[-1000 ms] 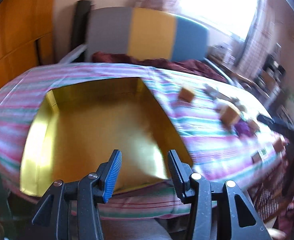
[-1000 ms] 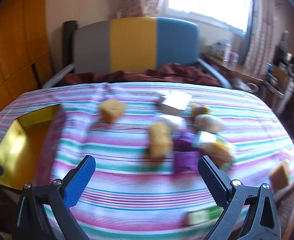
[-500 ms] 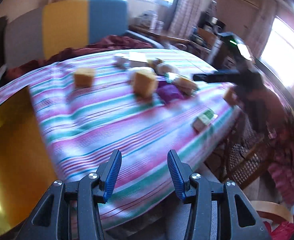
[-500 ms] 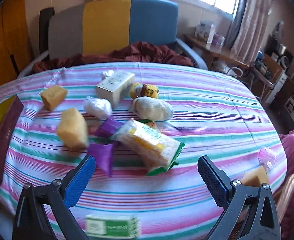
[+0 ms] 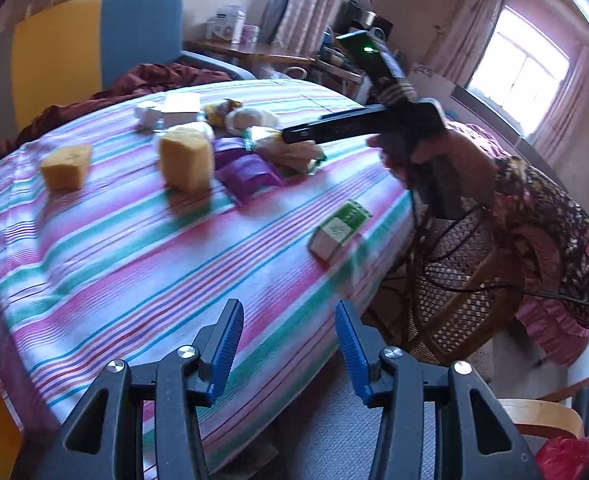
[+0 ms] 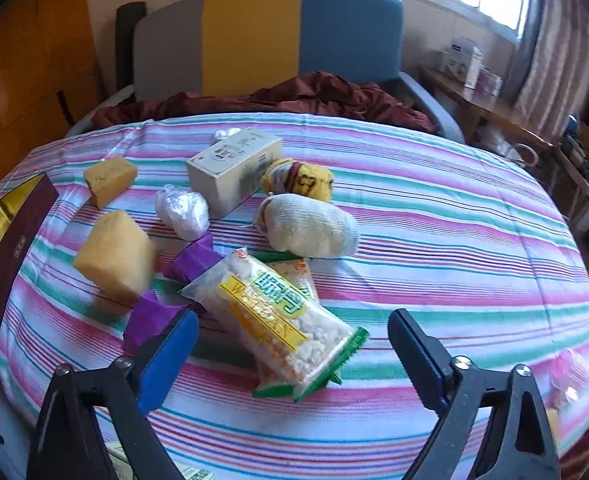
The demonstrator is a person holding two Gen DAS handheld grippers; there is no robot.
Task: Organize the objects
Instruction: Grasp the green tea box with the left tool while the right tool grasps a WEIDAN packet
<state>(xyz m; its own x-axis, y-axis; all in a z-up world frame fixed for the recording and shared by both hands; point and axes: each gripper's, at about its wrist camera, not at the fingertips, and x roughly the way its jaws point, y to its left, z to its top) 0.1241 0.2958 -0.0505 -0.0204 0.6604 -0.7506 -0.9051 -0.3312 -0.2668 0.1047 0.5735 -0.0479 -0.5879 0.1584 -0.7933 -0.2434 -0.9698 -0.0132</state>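
A striped table (image 6: 434, 216) holds a clear snack packet (image 6: 278, 316), purple packets (image 6: 154, 316), two yellow sponges (image 6: 114, 256) (image 6: 108, 180), a white box (image 6: 234, 164), a white sock roll (image 6: 310, 228), a yellow sock roll (image 6: 298, 180) and a plastic wad (image 6: 182, 210). My right gripper (image 6: 290, 344) is open wide, just above the near end of the snack packet. My left gripper (image 5: 288, 344) is open and empty at the table's near edge. A green box (image 5: 340, 228) lies near that edge. The right gripper also shows in the left wrist view (image 5: 306, 134).
A gold-lined maroon box (image 6: 2, 236) sits at the table's left. A grey, yellow and blue headboard (image 6: 262, 36) stands behind. A wicker chair (image 5: 454, 288) stands by the table's right edge. A small pink item (image 6: 570, 368) lies at the right rim.
My left gripper swung right, from over the gold box to the table's near edge. My right gripper moved forward and down onto the snack packet.
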